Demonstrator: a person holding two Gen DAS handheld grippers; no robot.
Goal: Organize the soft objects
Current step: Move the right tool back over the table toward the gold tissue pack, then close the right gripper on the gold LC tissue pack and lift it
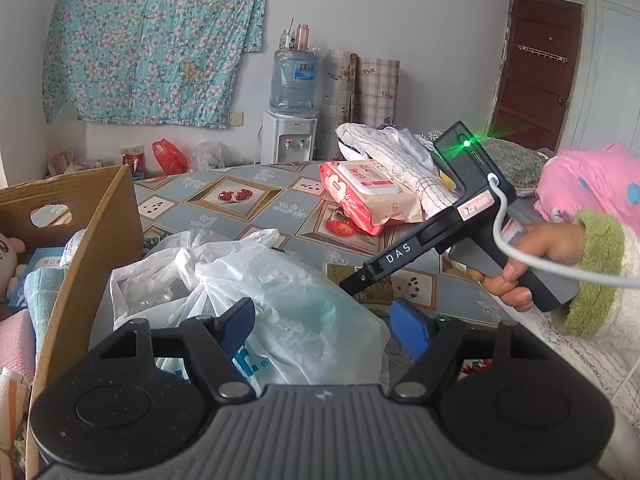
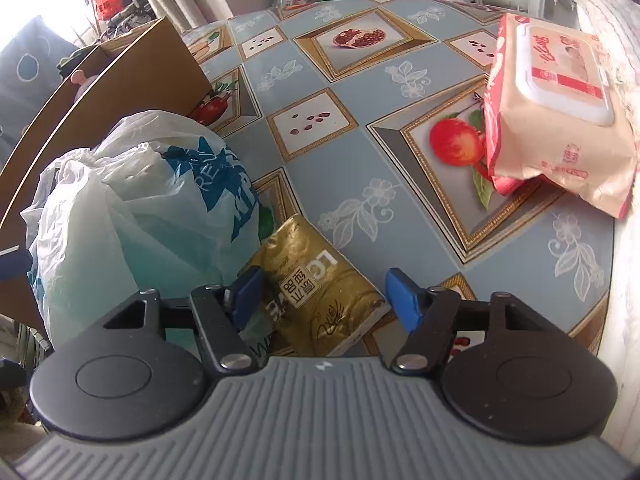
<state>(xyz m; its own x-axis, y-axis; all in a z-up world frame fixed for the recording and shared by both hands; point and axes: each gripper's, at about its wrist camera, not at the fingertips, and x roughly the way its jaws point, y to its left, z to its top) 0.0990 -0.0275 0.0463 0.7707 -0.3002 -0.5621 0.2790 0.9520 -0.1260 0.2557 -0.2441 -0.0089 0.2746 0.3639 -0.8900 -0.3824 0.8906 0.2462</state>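
Right gripper (image 2: 322,300), jaws spread, straddles the gold pouch (image 2: 320,288) at lower centre, apparently for pickup; left gripper (image 1: 324,322) jaws spread over the plastic bag (image 1: 256,280).

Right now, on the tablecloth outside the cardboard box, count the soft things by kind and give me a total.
Plastic bags, white, stuffed: 1
Gold foil pouches: 1
Wet-wipe packs, pink: 1
Folded cloth bundles, white: 1
Total: 4
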